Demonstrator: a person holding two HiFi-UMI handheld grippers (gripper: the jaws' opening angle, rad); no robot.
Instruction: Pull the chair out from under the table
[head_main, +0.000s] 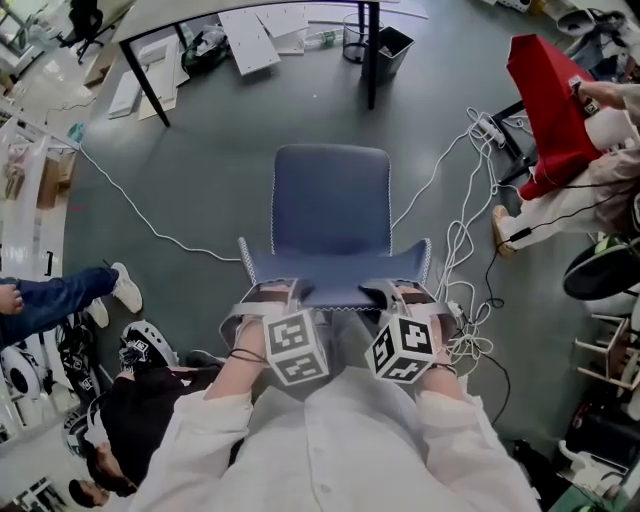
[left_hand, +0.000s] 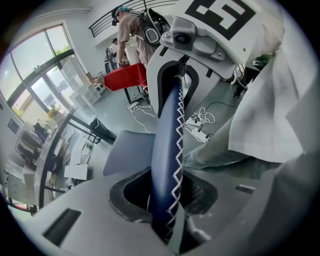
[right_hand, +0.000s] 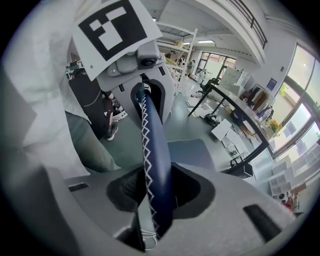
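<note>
Blue cover with white zigzag stitching is filling the left gripper view and the right gripper view: you are holding the chair by the top edge of its backrest. The left tool is clenched on this edge near its left corner. The right tool is clenched on it near its right corner. In each gripper view the padded edge is sitting between the two jaws, and they are pressing on it from both sides.

The chair is standing on the grey floor just in front of you, with its seat pointing toward the counter. The seat is lying well apart from the counter and no part of it is under the top, so I am judging the pull as almost done.

The chair is looking light, with a stiff shell under thin padding, so it should be sliding easily. Its legs are not showing. The padded edge is soft and the cover may be slipping a little in the jaws, so a deep grip is the safe one. Holding both corners is stopping the chair from turning. White cables are lying on the floor near its right side, and a leg could be catching them.
</note>
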